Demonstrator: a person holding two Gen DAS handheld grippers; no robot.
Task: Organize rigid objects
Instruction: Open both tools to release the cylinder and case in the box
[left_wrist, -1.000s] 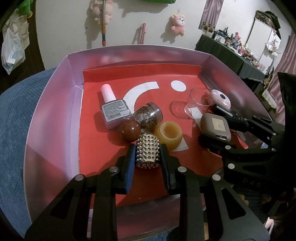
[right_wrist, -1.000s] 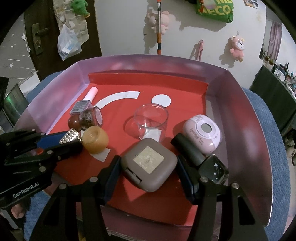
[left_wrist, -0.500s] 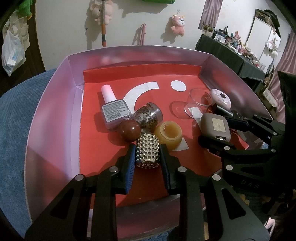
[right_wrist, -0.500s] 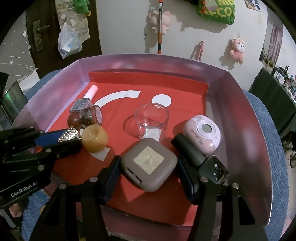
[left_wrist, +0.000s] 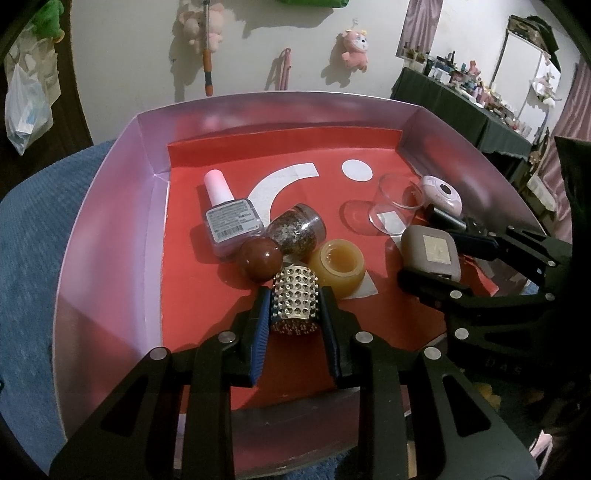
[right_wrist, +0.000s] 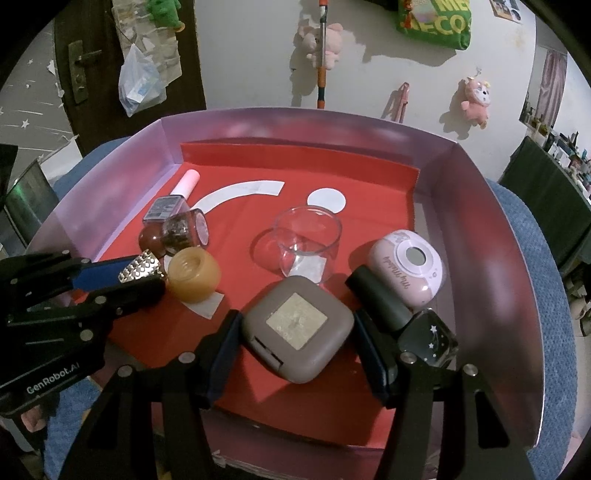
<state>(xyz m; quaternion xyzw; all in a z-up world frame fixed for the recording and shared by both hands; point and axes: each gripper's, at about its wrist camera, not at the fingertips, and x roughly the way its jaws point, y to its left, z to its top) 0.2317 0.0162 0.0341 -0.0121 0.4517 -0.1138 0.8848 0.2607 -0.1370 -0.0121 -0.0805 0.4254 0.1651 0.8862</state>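
A red-floored tray (left_wrist: 110, 229) with pink walls holds the objects. My left gripper (left_wrist: 295, 295) is shut on a gold studded cylinder (left_wrist: 295, 297), also seen in the right wrist view (right_wrist: 142, 267). My right gripper (right_wrist: 295, 325) is shut on a taupe square compact (right_wrist: 297, 332), also seen in the left wrist view (left_wrist: 434, 251). Just beyond the cylinder lie a brown ball (left_wrist: 260, 258), a glitter jar (left_wrist: 297, 229), an amber ring-shaped jar (left_wrist: 338, 266) and a pink-capped polish bottle (left_wrist: 229, 218).
A clear glass cup (right_wrist: 306, 243) stands mid-tray. A pink round case (right_wrist: 410, 267) and a dark polish bottle (right_wrist: 402, 321) lie right of the compact. The tray (right_wrist: 495, 258) rests on blue cloth (left_wrist: 33, 229).
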